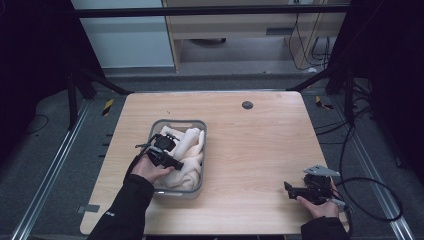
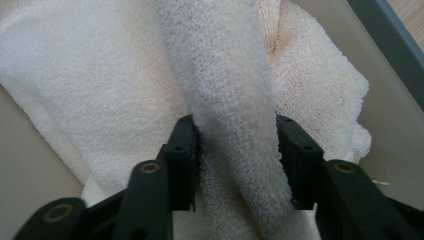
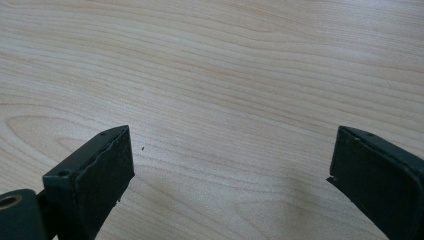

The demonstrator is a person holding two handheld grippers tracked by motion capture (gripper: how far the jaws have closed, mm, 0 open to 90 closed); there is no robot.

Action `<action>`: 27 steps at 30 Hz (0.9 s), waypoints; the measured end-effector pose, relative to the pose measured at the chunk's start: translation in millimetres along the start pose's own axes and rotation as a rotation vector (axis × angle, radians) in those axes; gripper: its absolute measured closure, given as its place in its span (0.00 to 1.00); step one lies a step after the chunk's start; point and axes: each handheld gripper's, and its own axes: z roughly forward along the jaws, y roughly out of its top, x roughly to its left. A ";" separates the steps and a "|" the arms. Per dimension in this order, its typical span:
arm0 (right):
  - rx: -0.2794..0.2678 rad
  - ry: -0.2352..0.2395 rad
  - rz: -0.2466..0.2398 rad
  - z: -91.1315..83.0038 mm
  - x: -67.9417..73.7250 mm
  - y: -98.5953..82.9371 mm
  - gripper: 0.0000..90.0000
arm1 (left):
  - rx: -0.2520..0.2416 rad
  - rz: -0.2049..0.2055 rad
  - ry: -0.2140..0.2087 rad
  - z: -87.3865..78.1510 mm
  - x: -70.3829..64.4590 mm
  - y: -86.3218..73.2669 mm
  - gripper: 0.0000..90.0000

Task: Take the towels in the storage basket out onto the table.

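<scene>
- left gripper is down in the grey bin, jaws pinched on a raised fold of the cream towel; rest of towel bunched beyond and under the jaws
- right gripper jaws wide apart, nothing between, bare wooden table ahead
- risk: only one fold is pinched, so a lift probably drags the whole wad and it snags the bin wall
- risk: light bin may tip or slide; right gripper is well apart from it, not bracing
- risk: loose knit could slip out of the jaws

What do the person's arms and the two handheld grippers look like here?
Both forearms wear black sleeves. The left gripper and right gripper are black, with flat blocky jaws and brass-coloured pivot rivets. The right carries a grey three-cornered plate and trails a black cable.
</scene>
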 end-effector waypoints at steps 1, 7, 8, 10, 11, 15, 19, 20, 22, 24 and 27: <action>0.001 -0.001 -0.002 0.0 -0.1 0.0 0.04 | -0.001 -0.008 -0.003 0.2 0.5 0.0 0.66; 0.006 -0.002 -0.006 0.5 -0.3 0.1 0.04 | -0.016 -0.005 0.001 -1.0 0.3 -0.9 0.76; 0.006 -0.002 -0.007 0.5 -0.3 0.0 0.04 | -0.019 -0.002 0.004 -2.0 0.4 -1.2 0.77; 0.007 -0.002 -0.005 0.6 -0.2 0.1 0.04 | -0.029 -0.002 0.003 -4.0 0.6 -1.6 0.80; 0.008 -0.001 -0.005 0.6 -0.1 0.1 0.04 | -0.034 -0.002 0.004 -4.9 0.5 -1.7 0.80; 0.011 0.004 -0.001 0.5 0.1 0.2 0.04 | -0.059 -0.003 0.005 -12.9 0.4 -1.2 0.82; 0.012 0.005 -0.001 0.6 -0.1 0.3 0.04 | -0.085 -0.001 0.014 -23.1 -0.1 0.5 0.83; 0.012 0.005 -0.002 0.7 -0.1 0.3 0.04 | -0.091 -0.002 0.015 -26.0 0.0 1.1 0.83; 0.013 0.004 -0.002 0.7 0.0 0.3 0.04 | -0.110 -0.003 0.017 -32.5 -0.1 2.3 0.84; 0.012 0.004 -0.002 0.7 -0.1 0.3 0.04 | -0.129 -0.002 0.022 -39.1 -0.6 3.4 0.84; 0.013 0.002 -0.005 1.1 -0.1 0.2 0.04 | -0.153 0.000 0.029 -49.1 -1.7 4.9 0.84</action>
